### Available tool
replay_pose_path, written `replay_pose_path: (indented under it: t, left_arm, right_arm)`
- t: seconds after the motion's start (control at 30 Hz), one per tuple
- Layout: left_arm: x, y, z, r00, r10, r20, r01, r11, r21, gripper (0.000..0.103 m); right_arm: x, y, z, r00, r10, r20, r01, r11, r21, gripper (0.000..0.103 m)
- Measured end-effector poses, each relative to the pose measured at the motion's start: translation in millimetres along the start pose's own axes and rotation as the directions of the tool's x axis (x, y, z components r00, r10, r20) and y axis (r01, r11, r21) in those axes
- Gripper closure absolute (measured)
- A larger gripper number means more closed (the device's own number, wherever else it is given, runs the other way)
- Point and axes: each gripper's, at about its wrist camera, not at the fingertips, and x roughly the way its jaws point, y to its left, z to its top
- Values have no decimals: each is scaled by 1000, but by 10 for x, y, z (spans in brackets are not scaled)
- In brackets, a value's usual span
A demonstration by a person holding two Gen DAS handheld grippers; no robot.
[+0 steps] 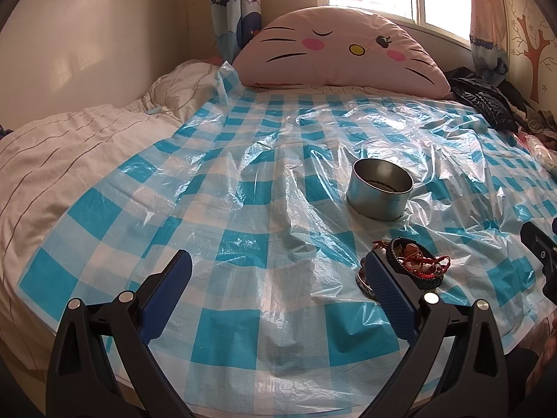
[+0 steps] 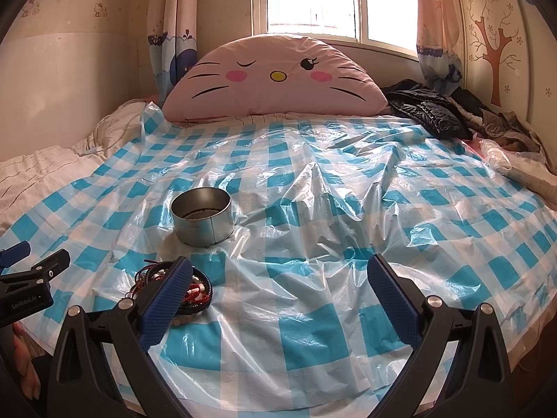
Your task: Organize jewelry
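Note:
A small heap of bracelets and beaded strings (image 1: pixel 414 261) (image 2: pixel 195 287), black, red and white, lies on the blue-checked plastic sheet (image 1: pixel 243 216) (image 2: pixel 313 230) over the bed. Just beyond the heap stands a round metal tin (image 1: pixel 381 188) (image 2: pixel 203 216) without a lid. My left gripper (image 1: pixel 278 264) is open with nothing between its fingers, and its right finger hides part of the heap. My right gripper (image 2: pixel 280 268) is open too, with its left finger in front of the heap. Each gripper's tip also shows at the edge of the other's view.
A large pink cat-face pillow (image 1: pixel 341 48) (image 2: pixel 275 80) leans at the head of the bed under a window. Dark clothes (image 2: pixel 431 108) are piled at the back right. A white quilt (image 1: pixel 69 160) is bunched on the left. A clear plastic bag (image 2: pixel 504 163) lies at the right edge.

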Motion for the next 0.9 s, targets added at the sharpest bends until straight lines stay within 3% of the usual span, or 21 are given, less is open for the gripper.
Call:
replay_pose_path:
  t: [0.67,0.8,0.9]
  left_arm:
    - [0,15,11,1000,-1,-2,1,1000,-2,7]
    - [5,18,14,1000,-2,-2,2,1000,-2,7]
    - [2,19,13,1000,-2,-2,2,1000,-3,7]
  right_arm:
    - [26,-69,66,1000,8,-17,-8,1000,-17,7]
    - [108,67,-3,999,7,-35,-8,999,-36,7]
    - [77,73,-5,999,-11,30,13,998,-68,7]
